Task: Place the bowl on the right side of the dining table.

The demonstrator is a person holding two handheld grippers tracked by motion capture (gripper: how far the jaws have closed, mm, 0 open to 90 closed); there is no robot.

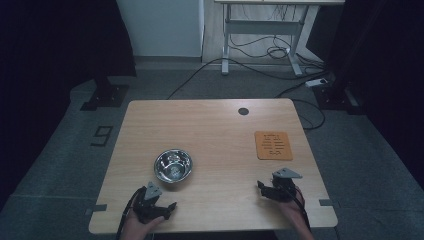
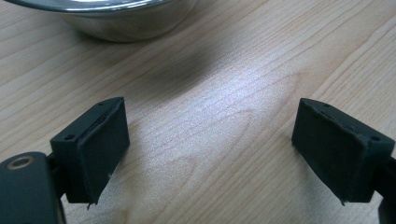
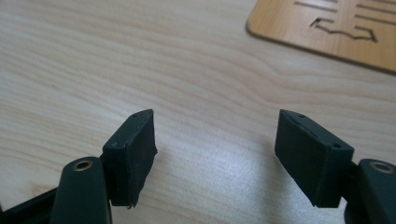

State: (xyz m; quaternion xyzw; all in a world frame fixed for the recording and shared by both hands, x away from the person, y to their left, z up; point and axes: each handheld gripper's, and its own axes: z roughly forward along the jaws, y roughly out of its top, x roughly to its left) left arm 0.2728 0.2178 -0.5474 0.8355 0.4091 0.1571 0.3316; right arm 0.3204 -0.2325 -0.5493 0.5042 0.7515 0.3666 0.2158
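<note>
I'm working in what looks like a lab: my wooden table [image 1: 210, 125] stands on grey carpet [image 1: 65, 150], dark curtains [image 1: 50, 40] at both sides, loose cables [image 1: 260, 50] under a desk frame [image 1: 260, 25] behind.

Table [image 1: 215, 130]: pale wood-grain top, smooth, matt w/ soft sheen. Bowl [image 1: 173, 165]: polished metal, glossy, mirror-like inside & out. Card [image 1: 273, 145]: thin wood-look board, orange-brown, matt, w/ cut-through slots. Left gripper [image 2: 210, 144] & right gripper [image 3: 215, 154]: black matt plastic, pads looked rubbery, slightly rough at edges. Floor [image 1: 65, 165]: grey, carpet-like, rough.
</note>
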